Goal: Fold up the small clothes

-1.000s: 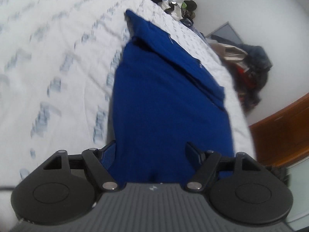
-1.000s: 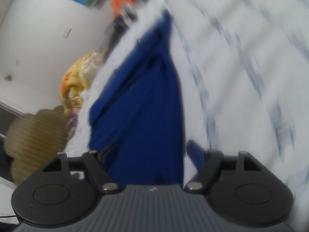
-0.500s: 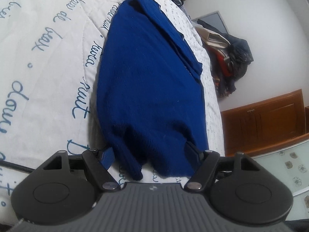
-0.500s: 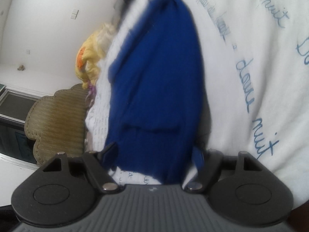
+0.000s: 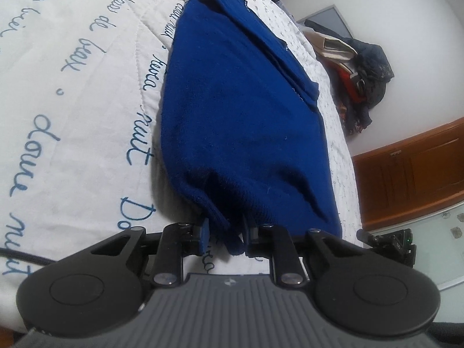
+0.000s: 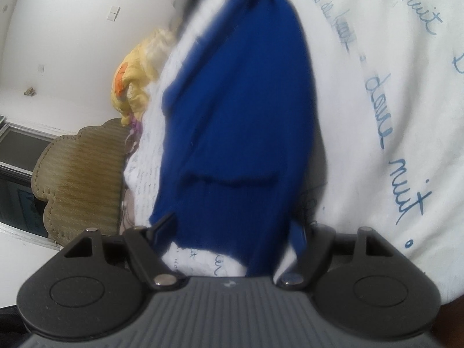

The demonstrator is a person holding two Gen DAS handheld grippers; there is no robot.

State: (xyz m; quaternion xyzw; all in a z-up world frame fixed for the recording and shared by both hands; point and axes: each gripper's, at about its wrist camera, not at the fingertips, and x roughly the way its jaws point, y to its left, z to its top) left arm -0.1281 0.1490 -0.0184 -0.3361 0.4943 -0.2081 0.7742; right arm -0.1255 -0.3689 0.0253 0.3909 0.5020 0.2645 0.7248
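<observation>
A dark blue knitted garment [image 5: 240, 116] lies lengthwise on a white bedspread [image 5: 72, 72] with blue handwriting print. It also shows in the right wrist view [image 6: 240, 121], with a pocket-like fold across it. My left gripper [image 5: 224, 233] has its jaws drawn close together on the near hem corner of the garment. My right gripper [image 6: 235, 233] is open, with the garment's other near edge lying between its wide-apart fingers [image 6: 298, 235].
A pile of dark clothes and bags [image 5: 362, 66] sits by the wall past the bed's edge, beside a wooden cabinet [image 5: 414, 171]. In the right wrist view a yellow bundle [image 6: 136, 84] and a tan scalloped mat [image 6: 81, 174] lie off the bed's left side.
My left gripper's jaws have closed from wide open onto the garment's near hem. Both grippers dropped low to the bed, and the garment's near end settled on it. The right gripper stayed open.
</observation>
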